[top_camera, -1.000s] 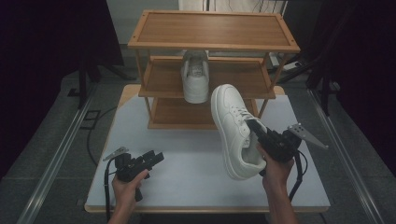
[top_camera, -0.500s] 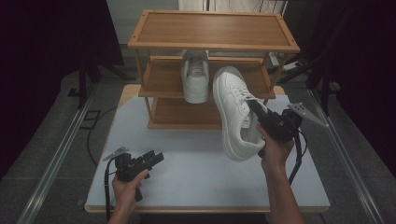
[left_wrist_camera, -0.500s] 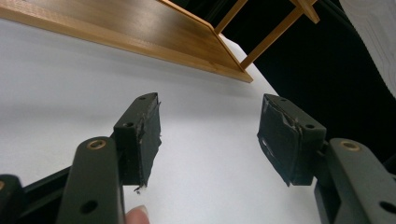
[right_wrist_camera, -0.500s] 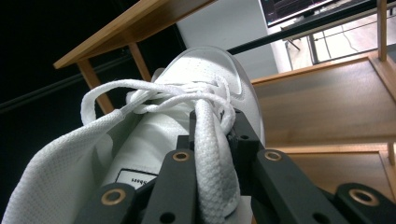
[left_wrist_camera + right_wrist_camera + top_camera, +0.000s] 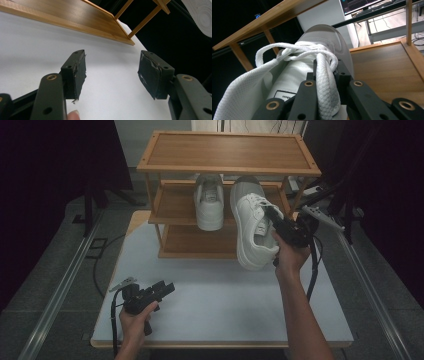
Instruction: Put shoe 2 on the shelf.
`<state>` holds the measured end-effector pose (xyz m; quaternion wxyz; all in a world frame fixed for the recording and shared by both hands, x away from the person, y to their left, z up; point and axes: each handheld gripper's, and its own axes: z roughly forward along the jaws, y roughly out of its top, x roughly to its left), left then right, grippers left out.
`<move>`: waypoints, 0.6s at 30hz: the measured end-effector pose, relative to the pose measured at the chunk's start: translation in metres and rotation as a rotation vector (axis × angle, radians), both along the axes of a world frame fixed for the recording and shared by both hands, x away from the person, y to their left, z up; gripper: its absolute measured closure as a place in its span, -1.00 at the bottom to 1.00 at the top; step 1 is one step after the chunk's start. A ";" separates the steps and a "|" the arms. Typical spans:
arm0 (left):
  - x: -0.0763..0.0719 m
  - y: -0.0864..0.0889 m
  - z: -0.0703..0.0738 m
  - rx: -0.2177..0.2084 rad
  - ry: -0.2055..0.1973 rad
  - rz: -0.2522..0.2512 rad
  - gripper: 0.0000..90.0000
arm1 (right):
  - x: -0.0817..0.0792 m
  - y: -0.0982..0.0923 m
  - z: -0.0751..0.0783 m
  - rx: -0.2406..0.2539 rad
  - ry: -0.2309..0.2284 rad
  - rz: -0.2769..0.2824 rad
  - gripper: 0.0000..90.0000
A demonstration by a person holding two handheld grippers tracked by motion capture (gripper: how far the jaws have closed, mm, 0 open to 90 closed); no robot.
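Your right gripper (image 5: 274, 216) is clamped on a white shoe (image 5: 252, 222); in the right gripper view the jaws pinch the shoe's (image 5: 294, 75) collar beside the tongue, with a lace running between them; the shoe hangs off the table (image 5: 225, 295), toe up and into the middle shelf (image 5: 175, 207) of the rack (image 5: 227, 152), heel down in front of the bottom shelf (image 5: 195, 242), near the rack's right post; its sole faces left in the high view. A second white shoe (image 5: 209, 202) sits on the middle shelf, heel toward you, just left of the held one; whether the two touch cannot be told. Your left gripper (image 5: 162, 290) rests low near the table's front left corner, jaws apart and holding nothing; in the left gripper view both pads (image 5: 80, 72) are bare, with torn facing; beyond them lie the white tabletop (image 5: 32, 42) and the bottom shelf's edge (image 5: 75, 25). The rack stands at the table's far edge; its top shelf carries nothing.
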<state>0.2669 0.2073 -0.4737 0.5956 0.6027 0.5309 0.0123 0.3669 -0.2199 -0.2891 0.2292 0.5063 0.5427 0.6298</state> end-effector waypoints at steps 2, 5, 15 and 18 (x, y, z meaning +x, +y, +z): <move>0.000 0.001 0.000 0.000 -0.001 -0.003 -0.14 | 0.006 0.001 0.002 -0.003 0.002 -0.008 0.83; 0.000 0.001 0.000 0.000 -0.001 -0.002 -0.14 | 0.015 0.003 0.006 -0.007 0.009 -0.022 0.83; 0.000 -0.001 0.001 0.002 -0.006 -0.006 -0.14 | 0.043 0.012 0.008 -0.008 0.036 -0.048 0.83; 0.000 0.000 0.000 -0.006 -0.006 -0.002 -0.14 | 0.051 0.015 0.008 -0.014 0.044 -0.058 0.83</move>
